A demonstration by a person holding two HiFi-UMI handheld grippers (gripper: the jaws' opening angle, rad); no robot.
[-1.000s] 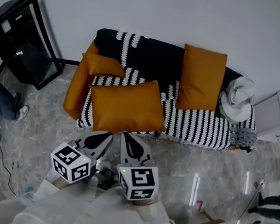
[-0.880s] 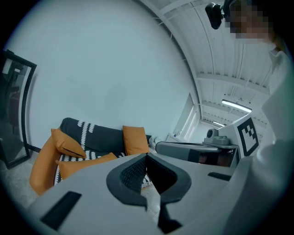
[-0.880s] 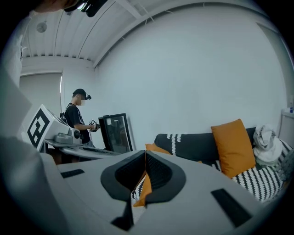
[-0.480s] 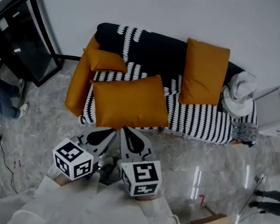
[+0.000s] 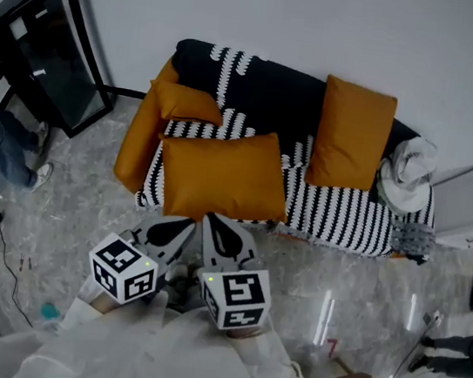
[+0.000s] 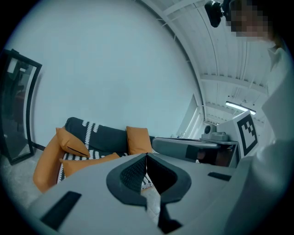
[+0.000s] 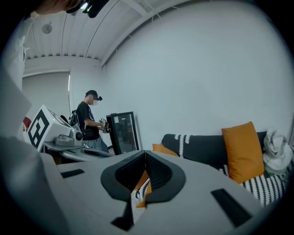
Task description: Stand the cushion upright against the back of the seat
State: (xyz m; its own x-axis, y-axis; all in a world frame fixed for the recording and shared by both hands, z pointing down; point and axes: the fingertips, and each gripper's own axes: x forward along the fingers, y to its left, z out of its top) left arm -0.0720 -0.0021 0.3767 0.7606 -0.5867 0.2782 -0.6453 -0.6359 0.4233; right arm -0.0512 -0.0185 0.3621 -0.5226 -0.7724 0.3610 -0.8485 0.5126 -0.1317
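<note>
We hold the left hand-held gripper [image 5: 170, 232] and the right hand-held gripper [image 5: 225, 238] side by side just short of the sofa [image 5: 261, 82]. Both have their jaws together and empty, probably lined up to reach the big cushion [image 5: 221, 177]. It lies flat on the seat, near the front edge. Only the head view shows that flat lie. The right gripper view shows a whole person [image 7: 89, 120] standing by a black cabinet [image 7: 123, 133].

Bright, even light; fisheye-warped edges
</note>
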